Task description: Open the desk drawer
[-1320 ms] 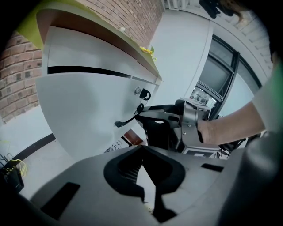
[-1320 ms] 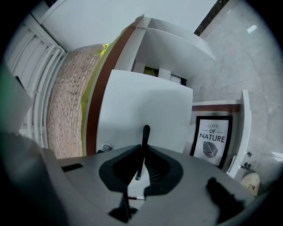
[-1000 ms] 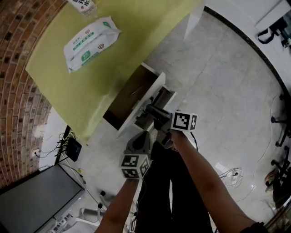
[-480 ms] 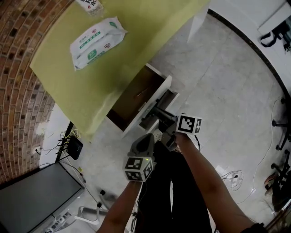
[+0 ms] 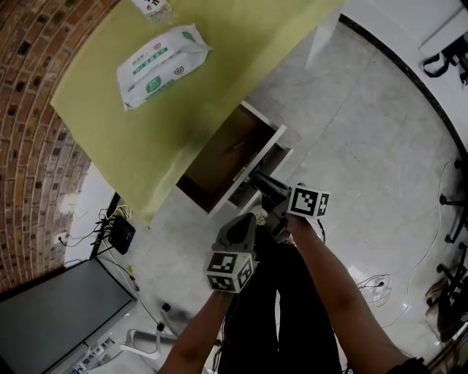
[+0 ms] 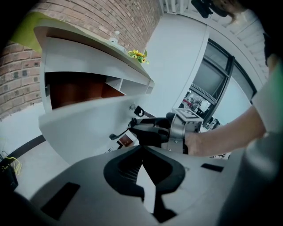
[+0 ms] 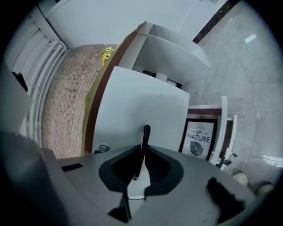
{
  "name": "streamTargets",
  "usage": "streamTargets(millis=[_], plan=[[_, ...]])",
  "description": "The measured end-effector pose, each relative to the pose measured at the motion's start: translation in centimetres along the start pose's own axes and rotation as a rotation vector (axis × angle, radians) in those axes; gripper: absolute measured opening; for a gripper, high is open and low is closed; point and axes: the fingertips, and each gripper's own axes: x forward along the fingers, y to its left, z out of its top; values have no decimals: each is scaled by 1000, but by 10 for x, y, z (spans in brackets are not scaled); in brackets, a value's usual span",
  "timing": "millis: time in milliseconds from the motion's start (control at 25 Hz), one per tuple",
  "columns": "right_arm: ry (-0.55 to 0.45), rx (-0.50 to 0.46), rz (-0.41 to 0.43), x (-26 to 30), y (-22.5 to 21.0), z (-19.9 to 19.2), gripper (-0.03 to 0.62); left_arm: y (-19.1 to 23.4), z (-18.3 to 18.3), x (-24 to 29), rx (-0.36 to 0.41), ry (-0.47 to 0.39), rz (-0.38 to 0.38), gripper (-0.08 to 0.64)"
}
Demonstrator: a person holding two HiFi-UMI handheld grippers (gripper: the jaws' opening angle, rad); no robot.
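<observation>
The desk drawer (image 5: pixel 223 153) stands pulled out from under the yellow-green desk top (image 5: pixel 183 109), its brown inside showing. My right gripper (image 5: pixel 257 180) is at the white drawer front (image 5: pixel 265 155). In the right gripper view, the right gripper (image 7: pixel 142 152) is shut on the thin black drawer handle (image 7: pixel 145 137), which stands against the white front (image 7: pixel 141 110). My left gripper (image 5: pixel 247 218) hangs lower, beside the right one and clear of the drawer. Seen in its own view, the left gripper (image 6: pixel 142 149) is shut with nothing between its fingers, and the right gripper (image 6: pixel 150 132) shows ahead.
A pack of wipes (image 5: pixel 162 64) and a bottle (image 5: pixel 153 6) lie on the desk. A framed print (image 7: pixel 198 139) leans beyond the desk leg. A monitor (image 5: pixel 58 314) and a black box with cables (image 5: pixel 119 235) are on the floor left. The person's legs are directly below the grippers.
The whole scene has drifted a little right in the head view. The right gripper stays on the handle and the drawer looks about as far out as before.
</observation>
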Motion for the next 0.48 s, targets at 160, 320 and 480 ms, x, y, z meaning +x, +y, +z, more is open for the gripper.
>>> streamTargets(millis=[160, 320, 480], plan=[[61, 22, -165, -7, -46, -16, 34, -2, -1, 1, -5, 3, -8, 9], [73, 45, -195, -11, -67, -23, 32, -5, -2, 7, -14, 3, -22, 9], [70, 39, -221, -11, -74, -21, 34, -5, -4, 11, -12, 19, -28, 9]])
